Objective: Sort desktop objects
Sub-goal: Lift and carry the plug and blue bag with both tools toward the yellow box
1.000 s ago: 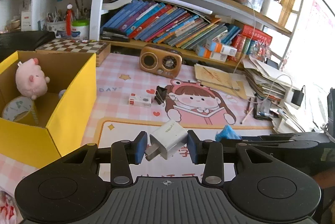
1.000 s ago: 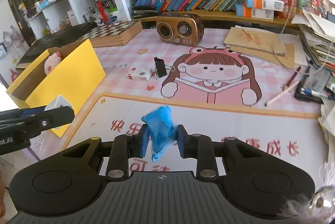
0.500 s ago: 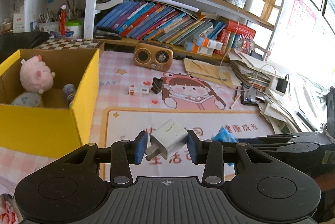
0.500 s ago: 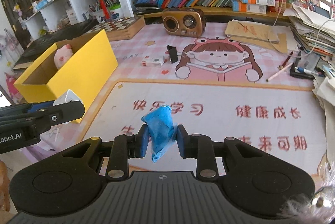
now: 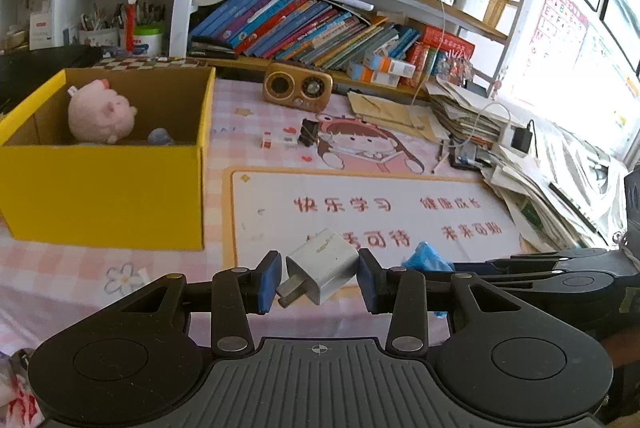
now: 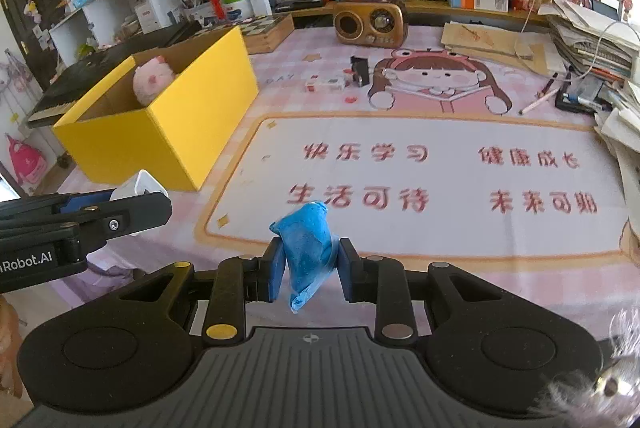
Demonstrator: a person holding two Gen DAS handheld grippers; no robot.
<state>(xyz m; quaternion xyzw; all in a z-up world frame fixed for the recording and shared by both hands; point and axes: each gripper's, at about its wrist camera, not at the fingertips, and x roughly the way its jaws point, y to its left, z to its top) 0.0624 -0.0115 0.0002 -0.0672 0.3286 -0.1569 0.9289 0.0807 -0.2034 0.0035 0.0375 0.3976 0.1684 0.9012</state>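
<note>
My left gripper [image 5: 319, 278] is shut on a white plug charger [image 5: 324, 268], held above the near edge of the desk mat. My right gripper [image 6: 307, 266] is shut on a crumpled blue wrapper [image 6: 306, 248], also above the mat's near edge. The wrapper shows in the left wrist view [image 5: 426, 260], and the charger in the right wrist view [image 6: 140, 186]. A yellow open box [image 5: 108, 184] stands at the left, holding a pink plush pig [image 5: 100, 116]. A small white and red item [image 5: 280, 139] and a black binder clip [image 5: 309, 132] lie on the mat further back.
A brown retro radio [image 5: 298, 86] stands at the back of the desk under shelves of books. Piles of papers, a pen and cables [image 5: 520, 156] crowd the right side. A chequered board [image 6: 266, 28] lies behind the box.
Both grippers have pulled back toward the near edge and risen, each keeping its object. The box and far items now look further away.
</note>
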